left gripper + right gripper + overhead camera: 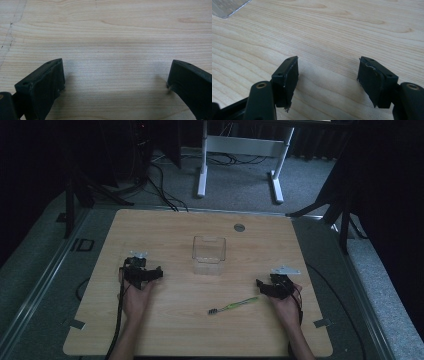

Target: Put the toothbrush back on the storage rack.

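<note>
My right tool [265,287] is released, jaws wide with nothing between them, and my left tool [150,273] is just as slack over bare wood. The toothbrush [233,305] lies flat on the bench [165,330], in front of the clear container [209,254] on my side and a little to its right, near my right tool but apart from it. I judge the risk is in the pickup: the handle is thin and lies low, so if I come down with the jaws across its length rather than astride it, the pads may scrape the wood and skid it away, or pinch the bristle end and let it swing. The container looks light, and a nudge from a held brush could tip or slide it. The bench is pale grained wood with a small round metal cap [239,227] beyond the container; past it lie grey carpet, a white desk frame [240,150], cables and dark curtains.
</note>
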The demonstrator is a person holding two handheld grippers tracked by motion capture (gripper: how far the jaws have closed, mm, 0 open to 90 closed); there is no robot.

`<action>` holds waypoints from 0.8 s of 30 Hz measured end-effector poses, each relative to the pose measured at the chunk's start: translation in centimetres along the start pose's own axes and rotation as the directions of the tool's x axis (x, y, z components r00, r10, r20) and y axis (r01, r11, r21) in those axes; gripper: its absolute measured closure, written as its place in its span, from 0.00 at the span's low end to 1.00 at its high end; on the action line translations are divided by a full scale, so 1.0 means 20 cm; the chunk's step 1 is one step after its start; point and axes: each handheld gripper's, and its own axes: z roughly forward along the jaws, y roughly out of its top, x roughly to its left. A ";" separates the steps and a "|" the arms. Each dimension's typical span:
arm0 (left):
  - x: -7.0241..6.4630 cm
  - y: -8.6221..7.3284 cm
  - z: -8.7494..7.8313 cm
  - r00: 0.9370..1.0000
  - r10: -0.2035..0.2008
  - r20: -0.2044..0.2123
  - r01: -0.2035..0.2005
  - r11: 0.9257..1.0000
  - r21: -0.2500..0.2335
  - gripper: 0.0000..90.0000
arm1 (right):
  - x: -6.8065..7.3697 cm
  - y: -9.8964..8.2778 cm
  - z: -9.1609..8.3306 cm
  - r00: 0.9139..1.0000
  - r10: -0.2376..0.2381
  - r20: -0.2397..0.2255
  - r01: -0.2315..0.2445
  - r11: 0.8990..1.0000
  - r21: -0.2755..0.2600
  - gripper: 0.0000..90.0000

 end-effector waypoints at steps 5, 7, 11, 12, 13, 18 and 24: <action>0.00 0.00 0.00 1.000 0.000 0.000 0.000 1.000 0.000 0.02 | 0.00 0.00 0.00 1.000 0.000 0.000 0.000 1.000 0.000 0.36; 0.00 0.00 0.00 1.000 0.000 0.000 0.000 1.000 0.000 0.02 | 0.00 0.00 0.00 1.000 -0.001 0.000 0.001 1.000 0.001 0.36; 0.00 0.00 0.00 1.000 0.000 0.000 0.000 1.000 0.000 0.02 | 0.00 0.00 0.00 1.000 -0.004 -0.005 0.004 1.000 0.003 0.35; 0.00 0.00 0.00 1.000 0.000 0.000 0.000 1.000 0.000 0.02 | 0.00 0.00 0.00 1.000 -0.004 -0.006 0.004 1.000 0.004 0.35; 0.00 0.00 0.00 1.000 0.000 0.000 0.000 1.000 0.000 0.02 | 0.00 0.00 0.00 1.000 -0.004 -0.007 0.005 1.000 0.003 0.35; 0.00 0.00 0.00 1.000 0.000 0.000 0.000 1.000 0.000 0.02 | -0.01 0.01 0.00 1.000 0.016 -0.015 -0.016 1.000 0.019 0.38; 0.00 0.00 0.00 1.000 0.000 0.000 0.000 1.000 0.000 0.02 | -0.01 0.03 -0.02 0.998 0.018 -0.059 -0.017 1.000 0.020 0.45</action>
